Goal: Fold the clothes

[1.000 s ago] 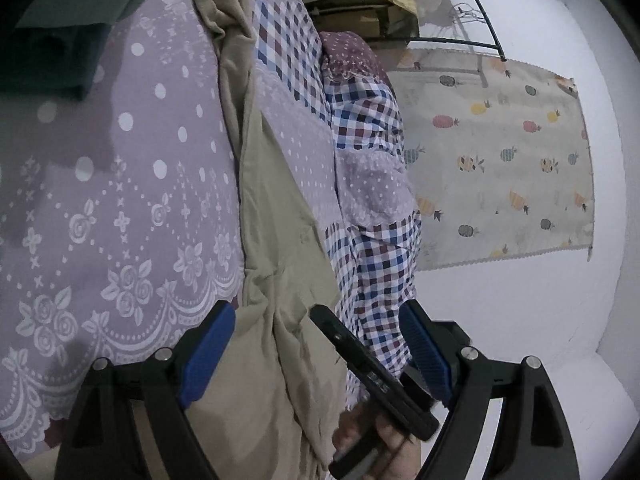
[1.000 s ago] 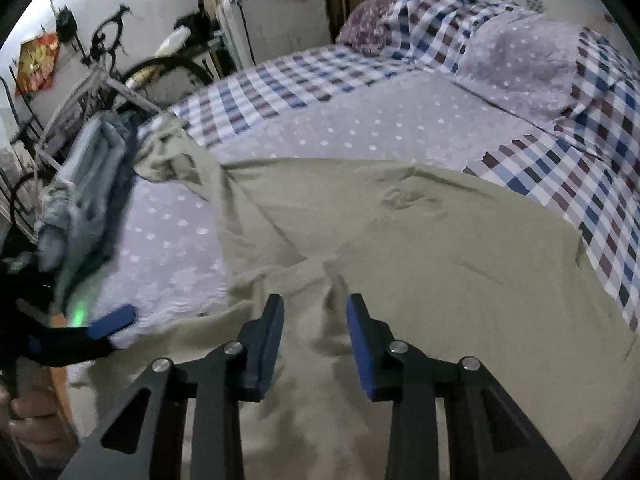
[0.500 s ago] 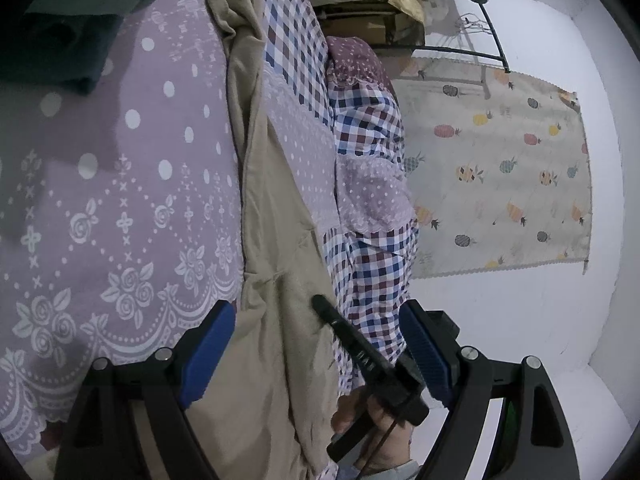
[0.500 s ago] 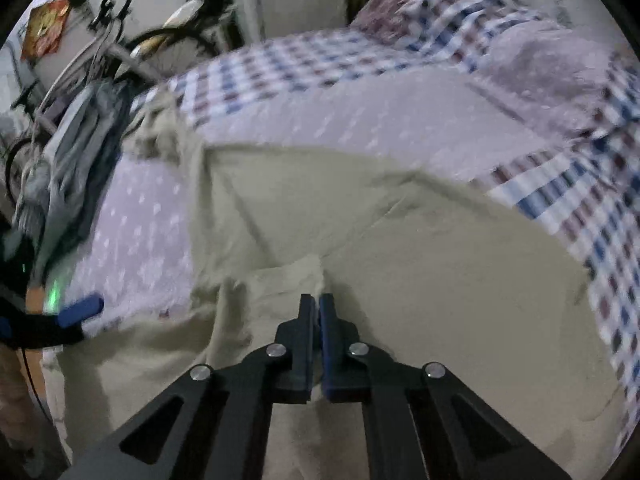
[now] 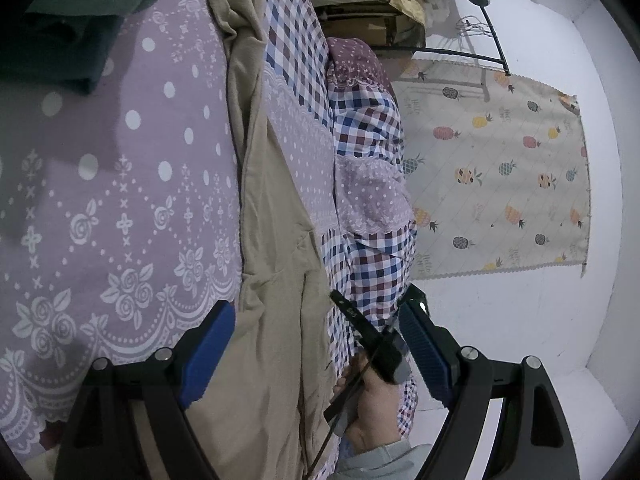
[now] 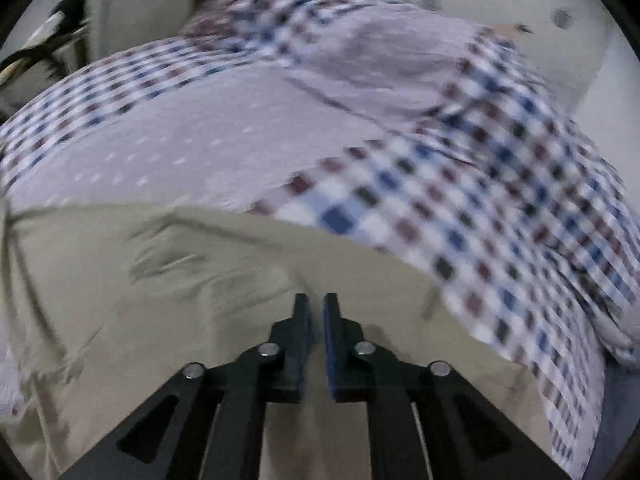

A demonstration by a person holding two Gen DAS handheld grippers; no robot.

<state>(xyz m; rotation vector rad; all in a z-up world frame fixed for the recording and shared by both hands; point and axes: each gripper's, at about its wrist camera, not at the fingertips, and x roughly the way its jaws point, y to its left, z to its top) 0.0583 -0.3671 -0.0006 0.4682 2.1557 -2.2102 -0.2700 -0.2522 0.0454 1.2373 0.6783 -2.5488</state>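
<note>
A garment (image 5: 276,288) lies spread across the bed (image 5: 120,208), a folded cloth (image 5: 68,28) at the bed's far corner and a curtain (image 5: 500,176) on the wall beyond.

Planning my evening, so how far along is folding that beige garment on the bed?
Done: beige garment lies spread on the bed, no neat fold visible. In hand: right claw at a ridge of it, jaws opening, pinch unclear; left claw open. Remaining: all folding.
</note>
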